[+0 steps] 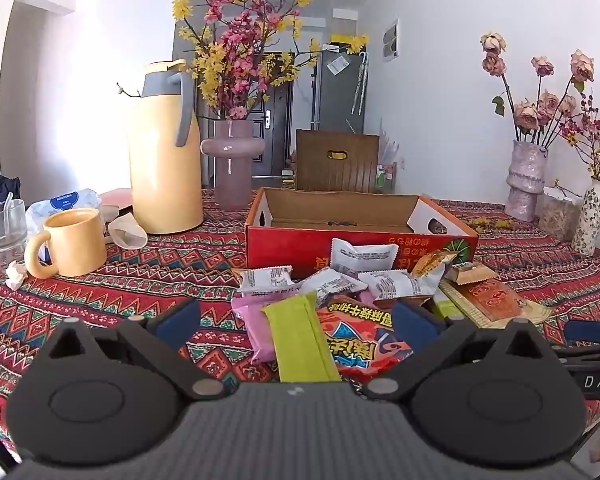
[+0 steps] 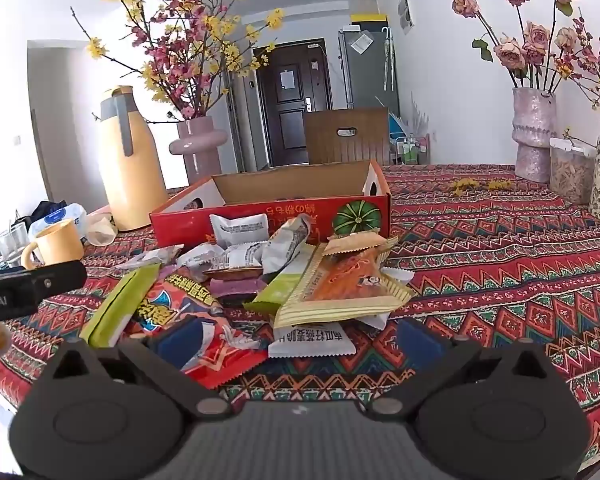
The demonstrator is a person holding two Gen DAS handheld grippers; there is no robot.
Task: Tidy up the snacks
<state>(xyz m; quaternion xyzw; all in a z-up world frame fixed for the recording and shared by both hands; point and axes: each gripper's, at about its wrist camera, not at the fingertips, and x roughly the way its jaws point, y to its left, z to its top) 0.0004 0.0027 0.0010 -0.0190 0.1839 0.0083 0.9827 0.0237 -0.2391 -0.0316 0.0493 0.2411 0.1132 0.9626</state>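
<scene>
1. Tabletop under a red zigzag-patterned cloth fills the room's middle; white walls and a dark door stand beyond the red box.
2. Left of the red box stand a yellow thermos, a pink vase of blossom branches and a yellow mug; right of it, vases of dried roses.
3. The box is open-topped, its long side facing the viewer, and a chair back rises behind it.
4. The snack pile lies just in front of the box, packets overlapping.
5. A green bar in the pile runs lengthwise toward the box; a red packet lies touching it.
6. The left tool hovers spread wide over the green bar, gripping nothing.
7. The right tool is likewise spread, empty, near a white packet.
</scene>
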